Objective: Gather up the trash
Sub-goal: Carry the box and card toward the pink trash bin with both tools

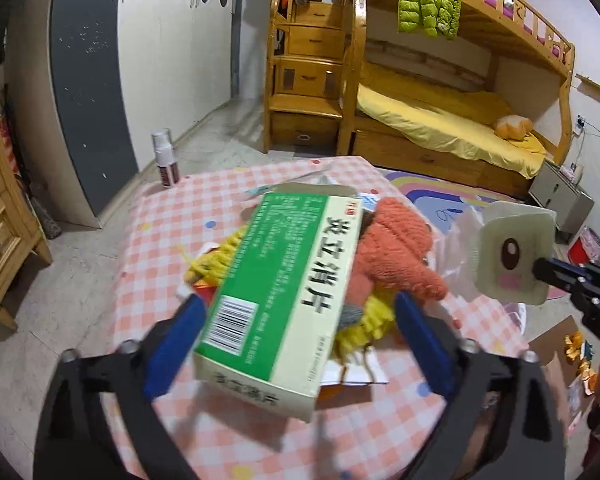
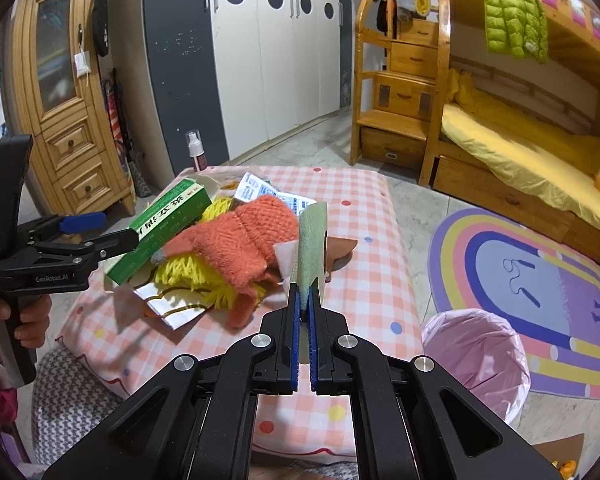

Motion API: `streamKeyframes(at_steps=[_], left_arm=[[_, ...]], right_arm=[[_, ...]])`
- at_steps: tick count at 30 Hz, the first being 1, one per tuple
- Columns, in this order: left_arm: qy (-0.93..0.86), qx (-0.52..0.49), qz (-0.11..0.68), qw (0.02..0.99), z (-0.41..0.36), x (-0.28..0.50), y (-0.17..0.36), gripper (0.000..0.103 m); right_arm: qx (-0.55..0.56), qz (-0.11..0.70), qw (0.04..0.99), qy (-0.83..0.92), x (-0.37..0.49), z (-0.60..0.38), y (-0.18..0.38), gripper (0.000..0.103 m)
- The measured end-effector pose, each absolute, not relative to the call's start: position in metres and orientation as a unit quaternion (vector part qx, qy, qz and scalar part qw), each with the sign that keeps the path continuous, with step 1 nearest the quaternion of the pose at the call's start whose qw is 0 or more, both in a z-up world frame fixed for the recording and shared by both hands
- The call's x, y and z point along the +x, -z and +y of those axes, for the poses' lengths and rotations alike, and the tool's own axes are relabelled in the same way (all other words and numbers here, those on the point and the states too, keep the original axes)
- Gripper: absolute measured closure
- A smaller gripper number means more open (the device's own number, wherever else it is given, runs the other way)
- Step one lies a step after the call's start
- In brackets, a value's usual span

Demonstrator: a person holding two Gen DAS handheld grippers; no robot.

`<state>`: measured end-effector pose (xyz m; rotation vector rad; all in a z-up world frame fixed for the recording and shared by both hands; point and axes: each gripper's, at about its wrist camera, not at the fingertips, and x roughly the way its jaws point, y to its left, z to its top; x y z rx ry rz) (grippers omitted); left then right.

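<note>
Left wrist view: my left hand-held gripper (image 1: 296, 336) stands spread wide, and the green medicine box (image 1: 276, 280) lies between its blue pads at frame centre, no pad pressing on it. The box sits tilted on the heap on the checked tabletop (image 1: 228, 436). I judge it light, stiff cardboard, likely empty, easily crushed; best taken across the narrow faces near the barcode end. At right of frame the right hand-held gripper (image 1: 540, 268) holds a pale square pad (image 1: 512, 252) with a cartoon face.

Right wrist view: the right hand-held gripper (image 2: 304, 300) is clenched on that pad's lower edge, which stands upright at frame centre. It looks like thin foam or sponge: nearly weightless, soft, floppy, so an edge pinch should hold. Behind it lie an orange knitted glove (image 2: 244, 240), yellow yarn (image 2: 188, 276) and paper wrappers (image 2: 264, 192), all soft and snag-prone. The pink-lined bin (image 2: 476, 360) waits at lower right, beside the tabletop.
</note>
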<state>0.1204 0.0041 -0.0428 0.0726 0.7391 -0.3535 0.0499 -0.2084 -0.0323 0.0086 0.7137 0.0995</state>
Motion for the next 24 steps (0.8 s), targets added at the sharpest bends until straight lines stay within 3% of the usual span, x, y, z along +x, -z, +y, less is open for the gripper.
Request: streamKeyframes(at_steps=[10,17,22,24], left_arm=[[0.213,0.031,0.412,0.885,0.025,0.148,0.081,0.007],[0.213,0.071,0.401,0.888,0.027,0.143,0.096,0.007],[0.182,0.12,0.401,0.89,0.024,0.127,0.103,0.009],[0.163,0.14,0.399,0.891,0.02,0.122,0.107,0.015]], right_arm=[[0.005,0.358,0.932,-0.051,0.05,-0.203,0.034,0.1],[-0.003,0.36,0.932,-0.049,0.049,-0.198,0.032,0.1],[-0.005,0.359,0.932,-0.052,0.048,-0.192,0.033,0.1],[-0.005,0.36,0.931,-0.052,0.047,-0.19,0.033,0.1]])
